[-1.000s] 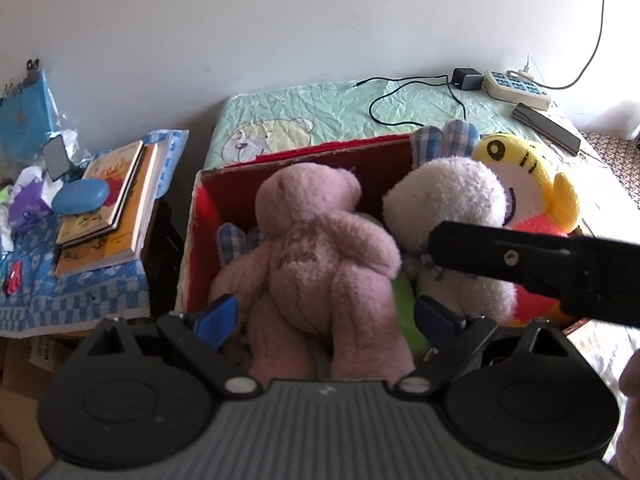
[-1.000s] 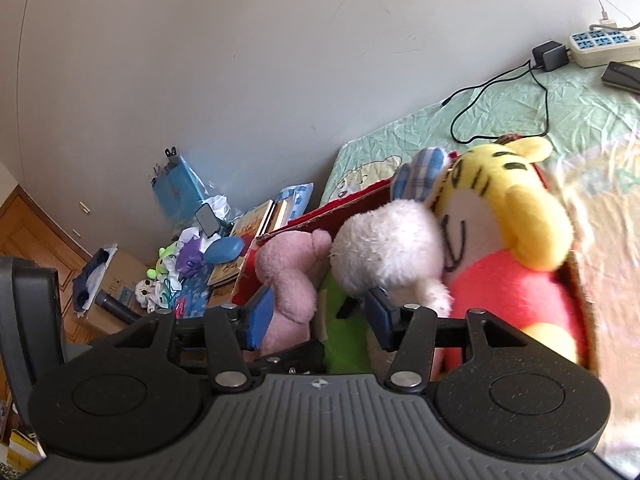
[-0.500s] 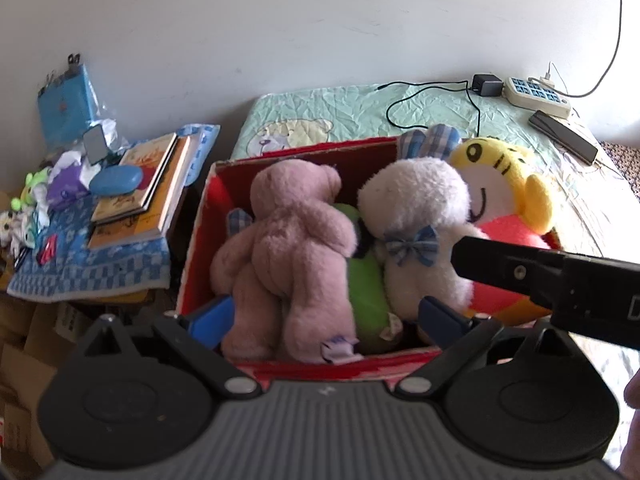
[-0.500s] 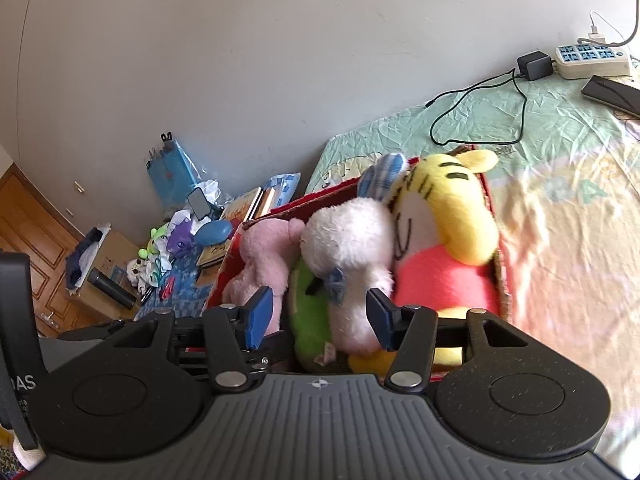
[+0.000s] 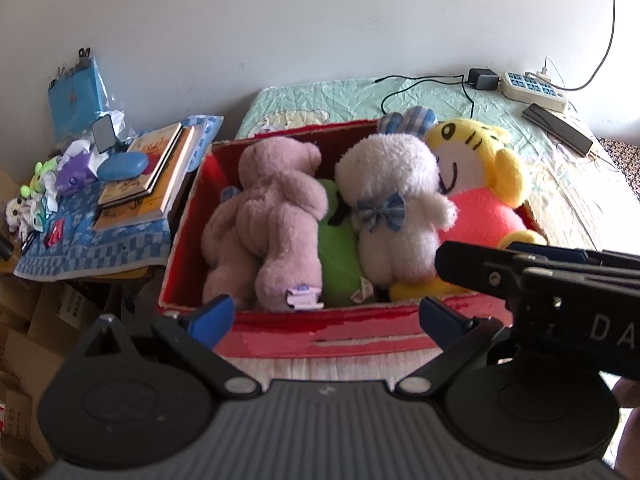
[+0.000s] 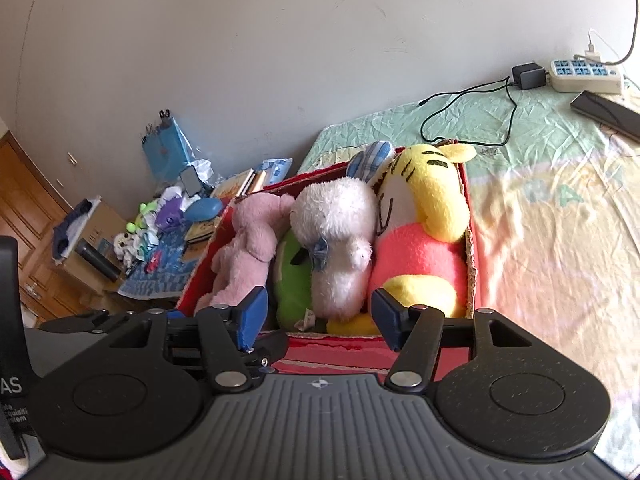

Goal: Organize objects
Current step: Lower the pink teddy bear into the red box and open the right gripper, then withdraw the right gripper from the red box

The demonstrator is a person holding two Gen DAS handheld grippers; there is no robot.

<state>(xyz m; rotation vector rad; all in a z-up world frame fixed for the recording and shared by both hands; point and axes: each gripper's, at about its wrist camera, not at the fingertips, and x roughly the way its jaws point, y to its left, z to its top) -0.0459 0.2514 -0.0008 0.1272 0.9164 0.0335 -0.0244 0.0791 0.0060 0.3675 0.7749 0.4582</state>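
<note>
A red cardboard box sits on the bed, packed with plush toys. From left to right lie a pink teddy bear, a green plush, a white bunny with a blue bow and a yellow tiger in a red top. My left gripper stands open in front of the box's near wall, holding nothing. My right gripper is open too, just short of the same wall. It also crosses the left wrist view at the right.
A low side table to the left carries books, a blue case and small toys. On the green bed sheet behind lie a power strip, black cables and a dark phone. Cardboard boxes stand at the lower left.
Both grippers have drawn back from the toys to the near side of the box; the pink bear now lies free in the box and the box's front wall has come into view.
</note>
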